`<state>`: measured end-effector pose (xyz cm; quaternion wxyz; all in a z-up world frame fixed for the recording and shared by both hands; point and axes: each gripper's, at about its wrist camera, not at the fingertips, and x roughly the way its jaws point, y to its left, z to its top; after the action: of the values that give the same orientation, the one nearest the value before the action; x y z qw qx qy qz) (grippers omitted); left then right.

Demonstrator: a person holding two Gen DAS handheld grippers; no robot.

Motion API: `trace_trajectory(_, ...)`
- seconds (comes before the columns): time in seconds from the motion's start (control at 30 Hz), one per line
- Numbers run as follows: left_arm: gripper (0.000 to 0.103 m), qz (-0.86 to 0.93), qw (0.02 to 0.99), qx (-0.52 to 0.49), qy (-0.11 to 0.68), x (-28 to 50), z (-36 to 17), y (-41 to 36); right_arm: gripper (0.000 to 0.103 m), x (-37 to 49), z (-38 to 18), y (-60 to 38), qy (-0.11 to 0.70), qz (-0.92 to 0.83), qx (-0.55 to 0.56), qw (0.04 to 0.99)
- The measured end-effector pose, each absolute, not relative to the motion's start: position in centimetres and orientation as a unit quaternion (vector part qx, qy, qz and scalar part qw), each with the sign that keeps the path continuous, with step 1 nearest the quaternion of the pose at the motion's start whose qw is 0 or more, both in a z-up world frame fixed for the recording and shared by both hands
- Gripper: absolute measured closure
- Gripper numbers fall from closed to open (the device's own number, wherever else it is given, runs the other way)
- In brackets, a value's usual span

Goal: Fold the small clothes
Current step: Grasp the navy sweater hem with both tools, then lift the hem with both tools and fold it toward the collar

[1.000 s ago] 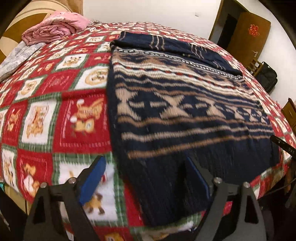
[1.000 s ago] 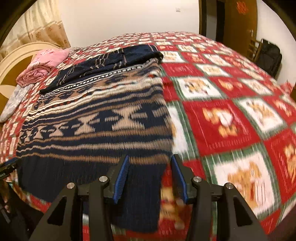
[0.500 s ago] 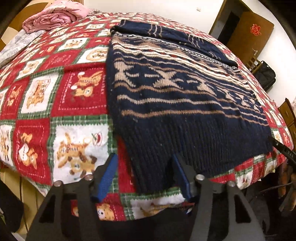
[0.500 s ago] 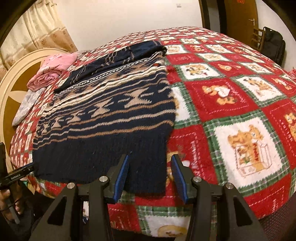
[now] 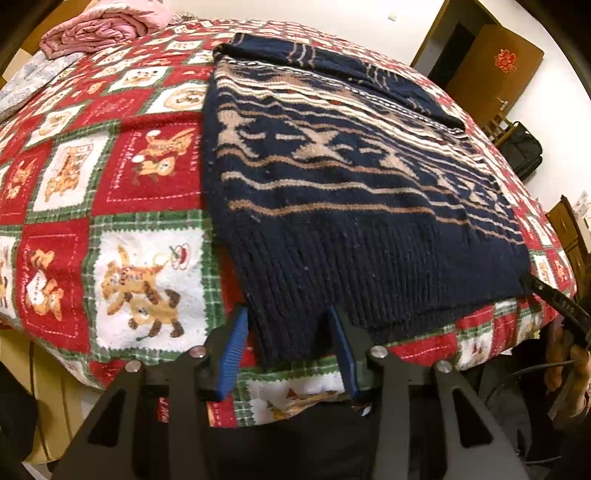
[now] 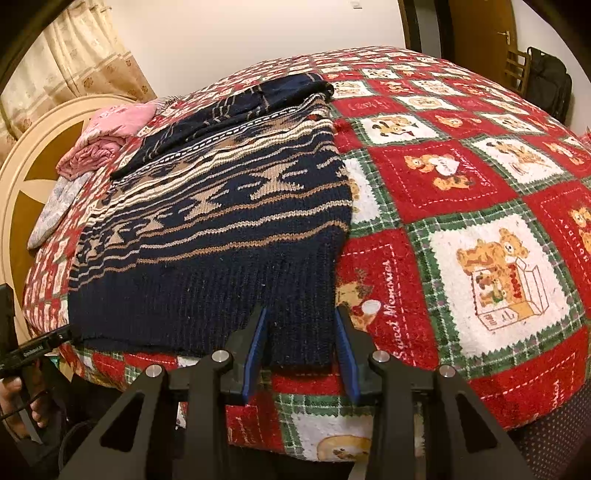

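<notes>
From the left wrist camera, a navy knitted sweater [image 5: 354,206] with tan and cream pattern bands lies flat on the bed, over a red, green and white bear-print blanket [image 5: 122,192]. Its plain ribbed hem is nearest, at the foot edge of the bed; its far end is folded back on itself, sleeves laid across. The sweater's left edge runs straight, with broad open blanket beside it. A pink folded garment [image 5: 99,27] sits well apart at the far left corner. The left tool [image 5: 288,343] hovers low at the bed's edge, its blue-padded fingers [image 5: 232,350] apart, straddling the hem's left corner without clamping it. The right tool [image 5: 554,299] shows at the hem's other corner.

From the right wrist camera, the same sweater [image 6: 221,221] spreads leftward, its right edge bordered by a wide stretch of bare blanket [image 6: 461,206]. The hem corner hangs just over the bed's edge. The right tool [image 6: 301,347] sits level with that edge, fingers [image 6: 255,350] spread either side of the corner, not closed. The left tool [image 6: 37,347] and a headboard [image 6: 22,184] appear at far left.
</notes>
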<state>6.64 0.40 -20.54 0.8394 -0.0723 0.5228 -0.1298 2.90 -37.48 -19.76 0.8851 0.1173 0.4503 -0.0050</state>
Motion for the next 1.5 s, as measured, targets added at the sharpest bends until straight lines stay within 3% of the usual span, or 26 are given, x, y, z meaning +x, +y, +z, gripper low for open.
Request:
trace_trajectory(0.27, 0.058, -0.139, 0.838, -0.090, 0.520, 7.0, -21.1, 0.7, 0.066, 2.9, -20.0, -37.2, 0.441, -0.006, 0.112, 0.890)
trace_trajectory(0.33, 0.089, -0.140, 0.841, -0.094, 0.514, 7.0, -20.9, 1.0, 0.089, 2.9, -19.7, -37.1, 0.438, -0.005, 0.104, 0.893)
trace_trajectory(0.63, 0.092, -0.172, 0.843, -0.116, 0.496, 6.8, -19.8, 1.6, 0.094, 2.6, -19.2, -37.3, 0.429, 0.013, 0.118, 0.895)
trace_trajectory(1.3, 0.093, -0.218, 0.839, -0.220, 0.446, 8.4, -16.4, 4.7, 0.095, 2.5, -15.6, -39.4, 0.364, 0.081, 0.223, 0.901)
trace_trajectory(1.5, 0.093, -0.219, 0.856, -0.207, 0.421, 9.1, -14.4, 4.8, 0.095, 2.8, -14.0, -39.4, 0.341, 0.081, 0.214, 0.912)
